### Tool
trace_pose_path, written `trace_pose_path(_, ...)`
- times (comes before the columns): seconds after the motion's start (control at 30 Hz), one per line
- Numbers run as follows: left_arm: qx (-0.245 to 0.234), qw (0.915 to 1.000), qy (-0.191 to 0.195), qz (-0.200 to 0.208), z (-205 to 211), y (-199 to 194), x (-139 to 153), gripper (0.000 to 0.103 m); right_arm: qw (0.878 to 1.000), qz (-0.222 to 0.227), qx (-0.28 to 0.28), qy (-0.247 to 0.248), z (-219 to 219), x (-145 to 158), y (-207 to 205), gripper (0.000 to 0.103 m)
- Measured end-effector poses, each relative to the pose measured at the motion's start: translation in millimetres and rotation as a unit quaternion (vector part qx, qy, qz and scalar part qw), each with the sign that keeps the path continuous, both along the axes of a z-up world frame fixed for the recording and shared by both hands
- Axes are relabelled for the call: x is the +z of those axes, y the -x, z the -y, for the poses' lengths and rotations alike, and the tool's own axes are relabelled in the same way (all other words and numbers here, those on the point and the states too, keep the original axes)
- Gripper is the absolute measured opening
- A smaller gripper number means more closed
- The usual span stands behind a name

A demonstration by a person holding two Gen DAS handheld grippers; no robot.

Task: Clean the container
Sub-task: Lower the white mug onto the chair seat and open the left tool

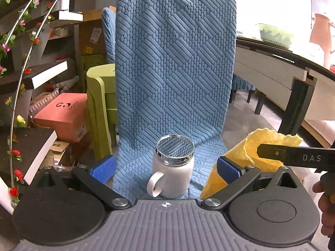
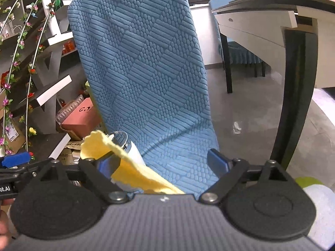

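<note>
1. Mug [image 1: 171, 172] with its chrome lid sits on the blue chair seat [image 1: 134, 167], between our left claw [image 1: 166, 169] fingers, which stand apart.
2. Soft padding could let it tip if we nudge it.
3. Right claw [image 2: 165, 163] looks apart; yellow cloth [image 2: 129, 167] seems merely draped, may slip.
4. Seat drops away at 3 o'clock; room lies at 12.

Left tongs [image 1: 166, 168] spread wide, blue pads [image 1: 103, 168] far apart at the lower middle of the frame. Right tongs [image 2: 163, 164] likewise wide open, pads [image 2: 217, 160] apart; seen from the left wrist, entering at lower right, bare hand [image 1: 326, 207] behind.
</note>
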State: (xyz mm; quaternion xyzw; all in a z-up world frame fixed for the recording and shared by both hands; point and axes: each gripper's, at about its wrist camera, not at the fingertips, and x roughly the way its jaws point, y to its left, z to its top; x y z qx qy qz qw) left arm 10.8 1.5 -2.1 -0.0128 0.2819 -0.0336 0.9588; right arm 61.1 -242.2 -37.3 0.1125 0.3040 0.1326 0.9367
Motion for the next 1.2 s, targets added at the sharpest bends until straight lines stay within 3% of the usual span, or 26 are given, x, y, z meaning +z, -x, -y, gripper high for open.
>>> trace_pose_path(0.3, 0.004, 0.9999, 0.016, -0.001, -5.4, -1.8, -5.2, 0.103, 1.000, -0.009, 0.013, 0.020, -15.1, -8.2, -62.4, 0.090)
trace_pose_path(0.53, 0.008, 0.9996, 0.026, -0.004, -8.4, -3.6, -9.1, 0.103, 0.999, -0.029, 0.012, 0.041, -23.0, -37.4, -127.3, 0.091)
trace_pose_path(0.73, 0.010, 0.9992, 0.038, -0.012, -9.9, -8.5, -14.6, 0.103, 0.996, -0.074, 0.014, 0.047, -25.6, -76.6, -182.0, 0.091)
trace_pose_path(0.8, 0.009, 0.9990, 0.040, -0.016, -9.6, -10.2, -17.8, 0.103, 0.993, -0.110, 0.017, 0.045, -25.3, -89.6, -202.2, 0.091)
trace_pose_path(0.9, 0.007, 0.9988, 0.043, -0.021, -9.3, -12.4, -21.9, 0.103, 0.990, -0.138, 0.015, 0.011, -18.3, -98.7, -222.5, 0.093)
trace_pose_path(0.93, 0.007, 0.9987, 0.045, -0.022, -9.2, -13.2, -23.2, 0.103, 0.989, -0.145, 0.011, -0.007, -14.2, -99.8, -227.5, 0.100)
trace_pose_path(1.1, 0.006, 0.9981, 0.054, -0.030, -9.2, -18.4, -29.1, 0.103, 0.970, -0.187, -0.006, -0.153, 15.9, -108.5, -248.0, 0.103)
trace_pose_path(1.2, 0.005, 0.9978, 0.058, -0.032, -8.4, -21.5, -31.7, 0.103, 0.983, -0.148, 0.018, -0.106, 11.2, -98.2, -245.3, 0.103)
